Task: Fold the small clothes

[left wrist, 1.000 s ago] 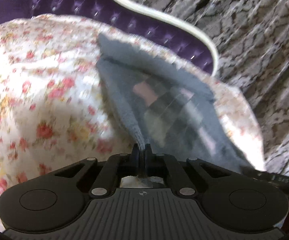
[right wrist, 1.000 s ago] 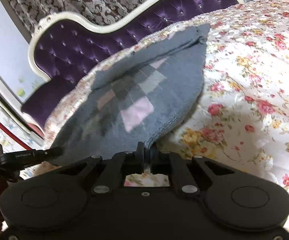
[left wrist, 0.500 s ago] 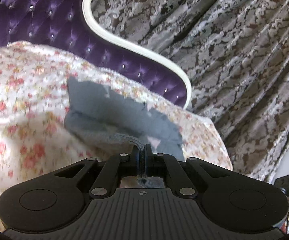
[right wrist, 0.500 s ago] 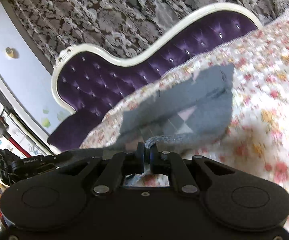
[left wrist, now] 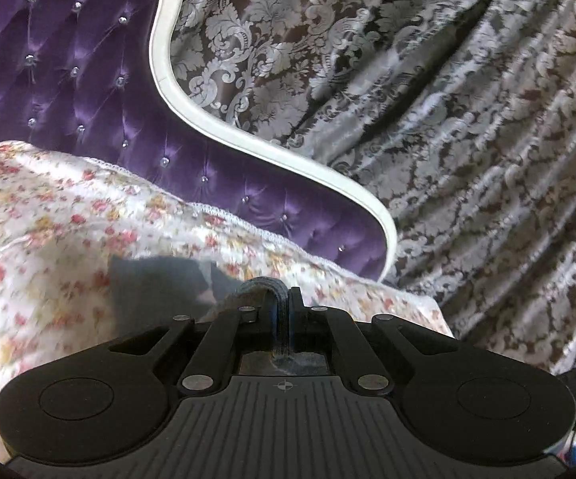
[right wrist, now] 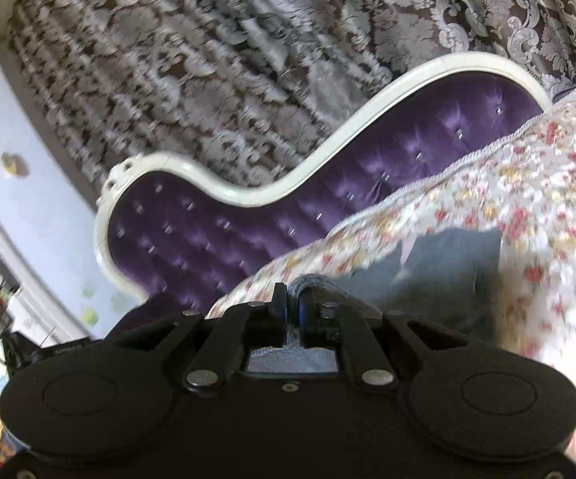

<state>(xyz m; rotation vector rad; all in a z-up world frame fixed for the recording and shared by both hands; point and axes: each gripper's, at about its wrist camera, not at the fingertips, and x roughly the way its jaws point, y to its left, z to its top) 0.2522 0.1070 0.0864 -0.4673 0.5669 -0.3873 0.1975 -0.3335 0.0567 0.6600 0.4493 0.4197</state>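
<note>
Both the left gripper (left wrist: 283, 299) and right gripper (right wrist: 292, 303) were clamped on the grey knit garment's (right wrist: 447, 255) hem, lifted over the floral bedspread (left wrist: 48, 219) below the purple headboard (left wrist: 68, 80). Looked mid-fold, nothing laid flat yet.

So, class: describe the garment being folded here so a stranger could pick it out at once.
Start at the purple tufted headboard with its white curved frame, then come down to the floral bedspread in front of it. The grey knitted garment lies there, its edge pinched in both the left gripper and the right gripper. It is the only plain grey patch on the flowered cloth.
</note>
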